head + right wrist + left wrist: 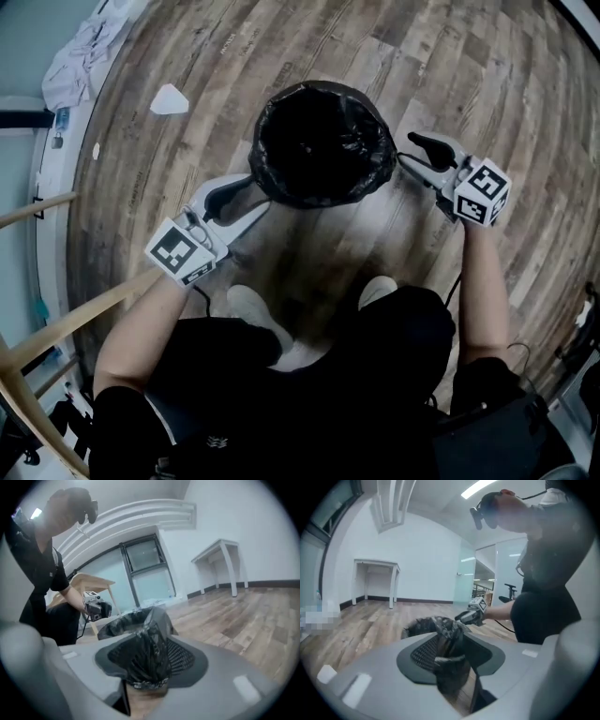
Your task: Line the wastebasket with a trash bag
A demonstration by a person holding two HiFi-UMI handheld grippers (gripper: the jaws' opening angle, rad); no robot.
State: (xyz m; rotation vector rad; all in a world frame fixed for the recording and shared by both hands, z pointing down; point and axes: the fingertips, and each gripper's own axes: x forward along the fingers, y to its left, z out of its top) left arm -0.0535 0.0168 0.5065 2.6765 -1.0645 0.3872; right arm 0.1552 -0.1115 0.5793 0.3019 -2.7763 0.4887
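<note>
1. Plastic, black and glossy: the trash bag (323, 141) lines the round wastebasket (265, 150). Its crinkled edge is folded out over the rim all round. The wastebasket stands on a floor (422, 56) of grey-brown wood-grain planks, just ahead of the person's pale shoes.
2. The left gripper (258, 199), white-bodied with a checkered marker cube, sits at the near-left side of the rim. Its jaws stand partly apart. A crumpled twist of bag film rises between them and lies against the ribbed dark pad (423, 651), but it is not squeezed.
3. The right gripper (410, 152) is at the right side of the rim, with its jaws likewise partly apart. A pleated peak of film lies loose between them, over the mesh-textured pad (183, 656).
4. A flat white scrap (170, 99), roughly triangular, lies on the planks well apart from the wastebasket.
</note>
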